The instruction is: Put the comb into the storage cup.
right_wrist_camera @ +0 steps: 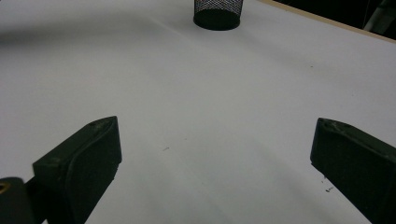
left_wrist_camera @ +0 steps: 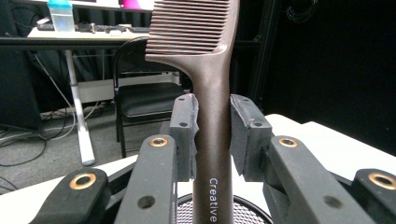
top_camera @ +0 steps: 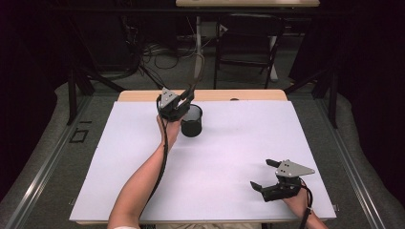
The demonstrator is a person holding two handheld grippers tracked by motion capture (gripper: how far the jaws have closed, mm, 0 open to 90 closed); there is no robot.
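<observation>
From above, your left hand-held gripper (top_camera: 184,106) hovers over the black mesh cup (top_camera: 192,121) at the far side of the white counter (top_camera: 224,157); your right hand-held gripper (top_camera: 267,174) rests near the front edge, spread.

The left gripper view shows a brown comb (left_wrist_camera: 212,107) pinched upright by its handle, its lower end over the cup's rim (left_wrist_camera: 247,205).

The right gripper view shows wide-apart jaws over bare counter, the cup (right_wrist_camera: 218,13) well ahead.

Brown comb (left_wrist_camera: 212,93); black mesh cup (top_camera: 192,121); white table (top_camera: 229,162).
</observation>
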